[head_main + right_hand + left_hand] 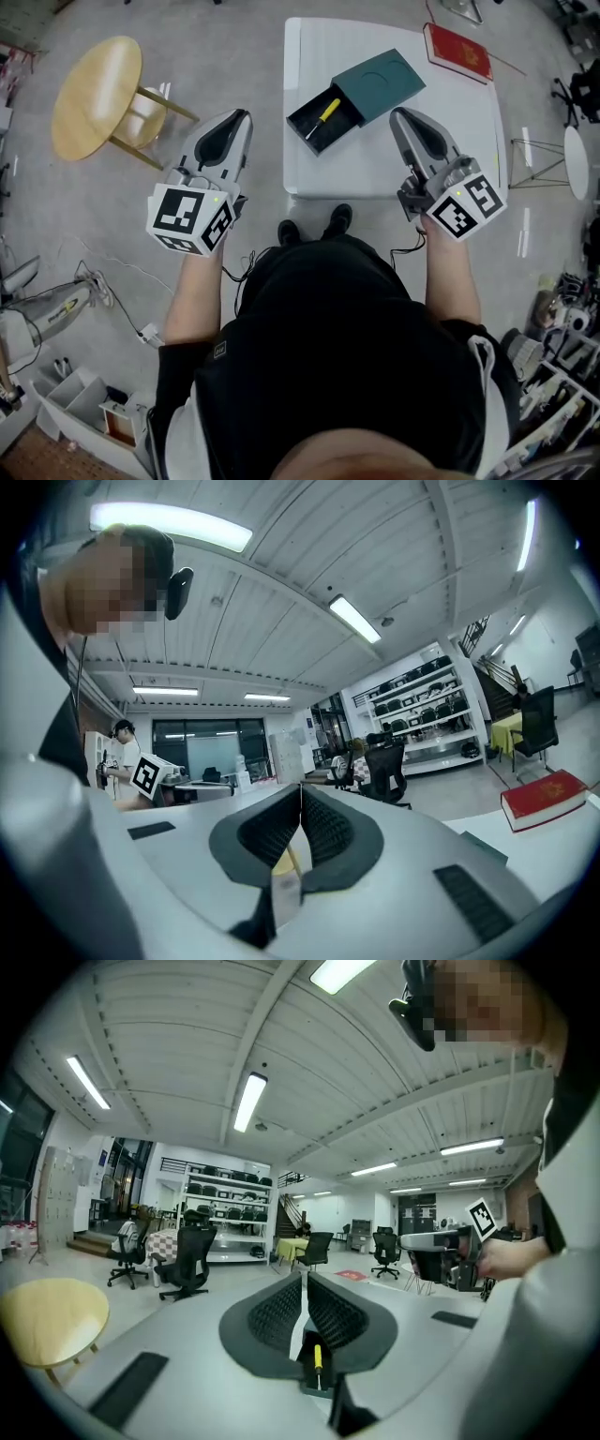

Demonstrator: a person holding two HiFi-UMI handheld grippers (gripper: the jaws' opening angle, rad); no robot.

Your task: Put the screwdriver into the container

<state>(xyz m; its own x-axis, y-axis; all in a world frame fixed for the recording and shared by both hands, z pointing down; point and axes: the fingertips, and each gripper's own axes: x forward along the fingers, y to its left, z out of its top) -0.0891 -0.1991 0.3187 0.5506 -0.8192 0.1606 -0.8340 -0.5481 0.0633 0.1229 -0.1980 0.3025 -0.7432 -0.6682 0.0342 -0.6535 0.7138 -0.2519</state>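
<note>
- A white table point(394, 173) stands in front of the person. A round wooden stool point(94, 94) is on the floor, well apart to its left.
- The dark, open container point(345, 116) sits on the table's near-left part. Its teal lid point(380, 84) is slid back and covers only the far end.
- The left gripper point(246, 114) is held off the table's left edge, above the floor. Its jaws are closed tip to tip with nothing between them.
- The left gripper view looks past those jaws, and the container point(311, 1384) shows in the slit beneath the tips, with the stool point(52, 1316) off to the left.
- The right gripper point(396, 112) hangs over the table's near-right part, its tip just beside the lid's near corner. Its jaws are also pressed together and empty, which the right gripper view point(300, 787) shows plainly.
- A red book point(457, 52) lies at the table's far right corner, and the right gripper view also shows it point(544, 799).
- The screwdriver point(323, 116), with a yellow handle, lies slantwise inside the uncovered part of the container. It is between the two grippers and touched by neither, roughly as near to one tip as to the other.
- In the left gripper view the screwdriver's handle point(317, 1357) appears directly beyond that gripper's closed jaws.
</note>
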